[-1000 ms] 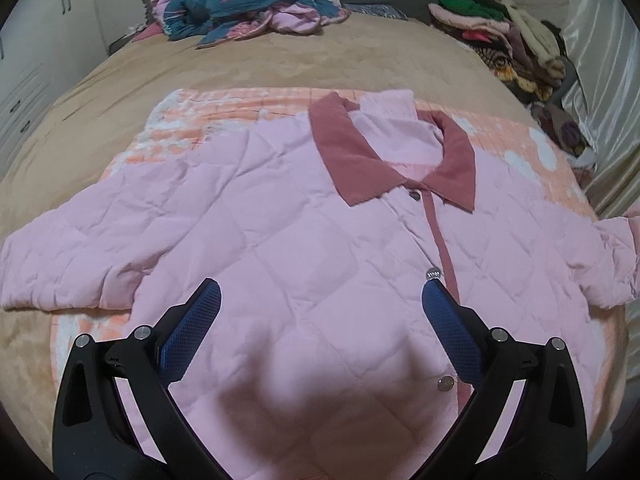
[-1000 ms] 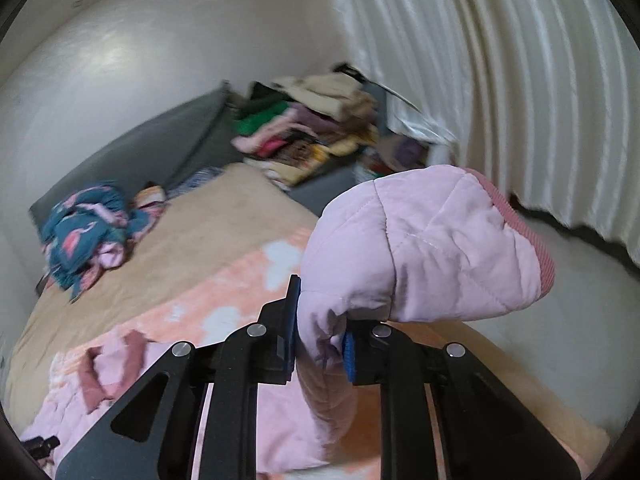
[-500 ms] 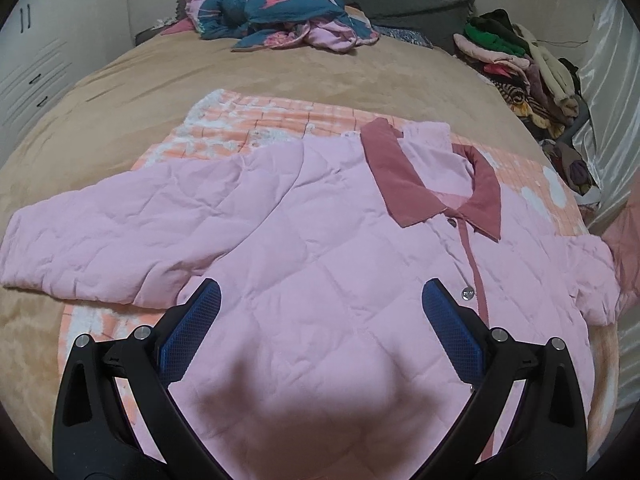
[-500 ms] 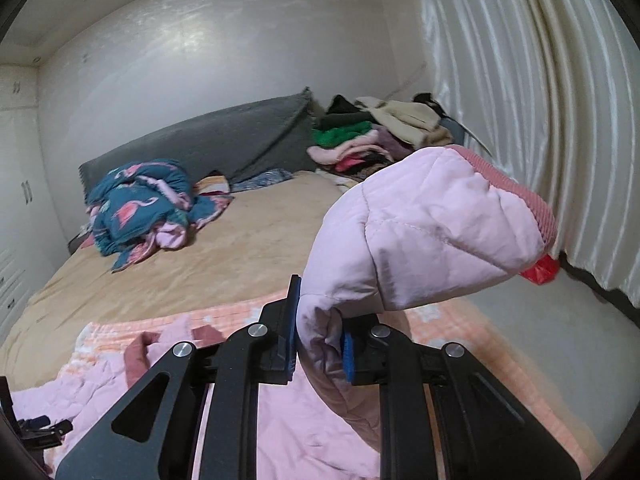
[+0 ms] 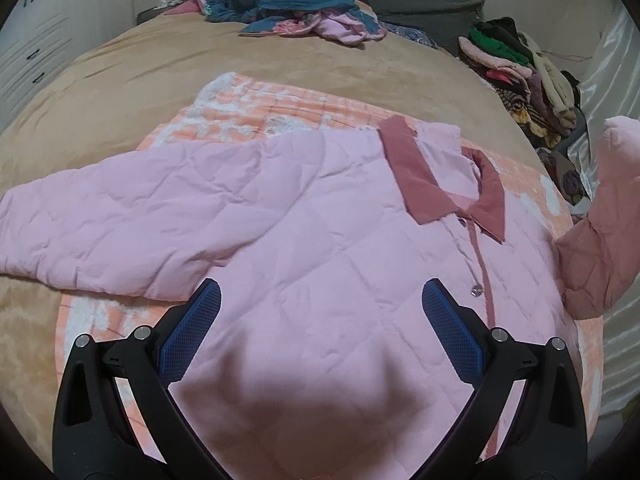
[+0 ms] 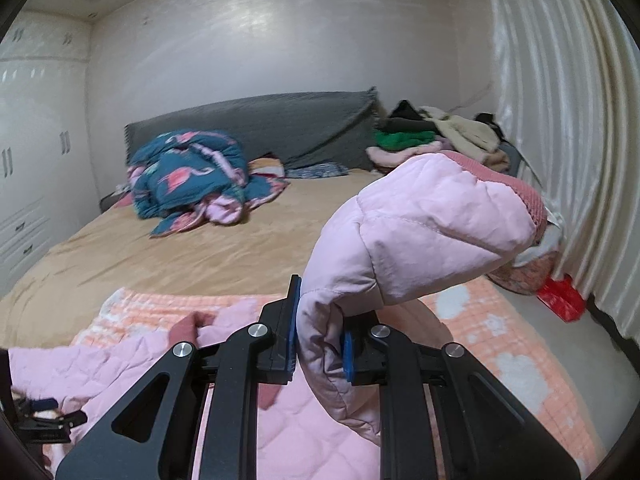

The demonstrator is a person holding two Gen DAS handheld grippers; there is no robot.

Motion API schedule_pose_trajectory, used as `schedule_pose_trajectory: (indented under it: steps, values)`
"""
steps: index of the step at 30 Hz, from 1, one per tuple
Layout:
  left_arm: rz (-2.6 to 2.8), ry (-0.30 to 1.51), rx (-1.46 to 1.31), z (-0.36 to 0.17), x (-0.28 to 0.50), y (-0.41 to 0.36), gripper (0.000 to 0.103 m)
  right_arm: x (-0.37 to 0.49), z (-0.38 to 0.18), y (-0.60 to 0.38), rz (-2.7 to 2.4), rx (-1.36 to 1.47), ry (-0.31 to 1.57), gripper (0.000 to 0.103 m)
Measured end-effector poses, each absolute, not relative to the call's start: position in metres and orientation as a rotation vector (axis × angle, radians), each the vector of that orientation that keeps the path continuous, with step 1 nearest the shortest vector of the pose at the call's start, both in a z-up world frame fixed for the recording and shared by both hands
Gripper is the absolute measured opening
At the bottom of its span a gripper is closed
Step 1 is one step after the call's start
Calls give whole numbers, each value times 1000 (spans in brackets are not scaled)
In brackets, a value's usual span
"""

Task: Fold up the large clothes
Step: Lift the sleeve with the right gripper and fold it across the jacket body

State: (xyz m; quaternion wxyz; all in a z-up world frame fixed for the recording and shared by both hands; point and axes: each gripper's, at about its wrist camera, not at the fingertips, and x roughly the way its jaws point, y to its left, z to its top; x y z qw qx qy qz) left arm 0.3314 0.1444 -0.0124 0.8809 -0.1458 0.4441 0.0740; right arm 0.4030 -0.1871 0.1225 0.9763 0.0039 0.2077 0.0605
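A pink quilted jacket (image 5: 320, 248) with a dusty-rose collar (image 5: 416, 184) lies front-up on an orange-and-white blanket (image 5: 256, 108) on the bed. My left gripper (image 5: 320, 312) hovers open over the jacket's lower front, nothing between its blue pads. One sleeve (image 5: 100, 224) lies stretched out to the left. My right gripper (image 6: 320, 340) is shut on the other sleeve (image 6: 420, 240), which is lifted off the bed with its ribbed cuff (image 6: 520, 196) flopping to the right. That raised sleeve (image 5: 604, 232) shows at the right edge of the left wrist view.
A tan bedspread (image 5: 200, 64) covers the bed. A teal flamingo-print bundle (image 6: 188, 176) lies near the grey headboard (image 6: 280, 120). Piled clothes (image 5: 516, 64) sit at the far right corner. Pale curtains (image 6: 568, 120) hang on the right, with a red item (image 6: 560, 300) on the floor.
The right gripper has swung the held sleeve leftward, from facing the curtain corner to facing the headboard. The left gripper has drifted left across the jacket, staying open.
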Motion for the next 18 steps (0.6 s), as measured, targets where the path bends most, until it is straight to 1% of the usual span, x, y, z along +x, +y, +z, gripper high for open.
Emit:
schedule_pose_trajectory:
  steps: [6, 13, 18]
  values:
    - [200, 894, -375, -12, 325, 176, 94, 403, 96, -127, 207, -90, 449, 16]
    - [239, 902, -429, -18, 323, 206, 94, 404, 47, -67, 313, -167, 541, 16]
    - [246, 910, -447, -23, 322, 214, 94, 400, 6, -36, 378, -194, 618, 19]
